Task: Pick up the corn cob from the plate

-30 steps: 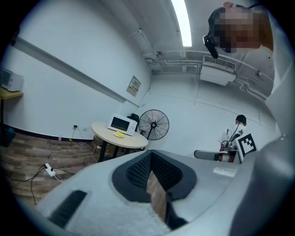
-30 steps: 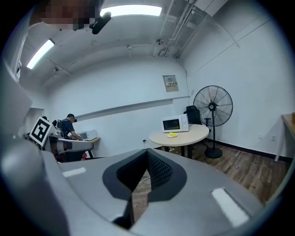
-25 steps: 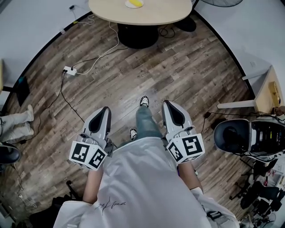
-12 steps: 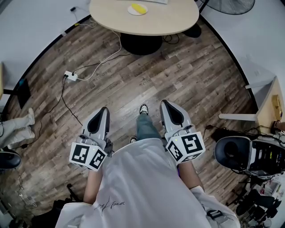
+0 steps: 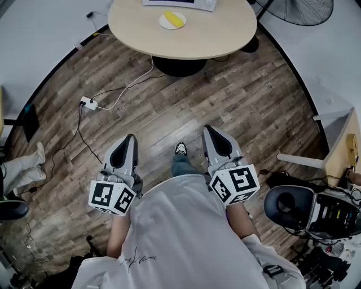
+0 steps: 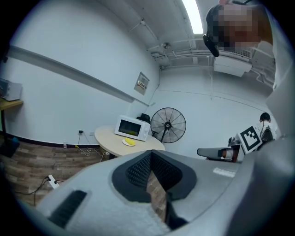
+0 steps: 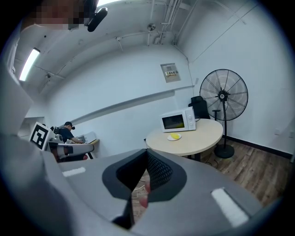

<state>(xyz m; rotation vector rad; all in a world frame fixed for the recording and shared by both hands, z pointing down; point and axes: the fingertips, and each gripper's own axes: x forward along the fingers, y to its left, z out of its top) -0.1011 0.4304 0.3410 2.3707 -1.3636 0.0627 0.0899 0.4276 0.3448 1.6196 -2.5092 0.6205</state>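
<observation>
A yellow corn cob [image 5: 174, 19] lies on a small white plate [image 5: 164, 23] on the round beige table [image 5: 214, 34] far ahead, beside a white microwave [image 5: 179, 3]. The left gripper view shows the corn cob [image 6: 131, 142] small and distant, and the right gripper view shows the corn cob [image 7: 175, 136] the same way. My left gripper [image 5: 131, 138] and right gripper [image 5: 207, 130] are held at waist height over the wood floor, far short of the table. Both are shut with nothing between the jaws.
A white power strip [image 5: 88, 103] with cables lies on the floor left of my path. A standing fan [image 7: 223, 99] is right of the table. A black chair [image 5: 293, 204] and a desk stand at the right; a seated person's legs [image 5: 22, 169] at the left.
The table with the plate has come nearer and slid lower in the head view. Both grippers have been carried forward toward it, staying shut and level.
</observation>
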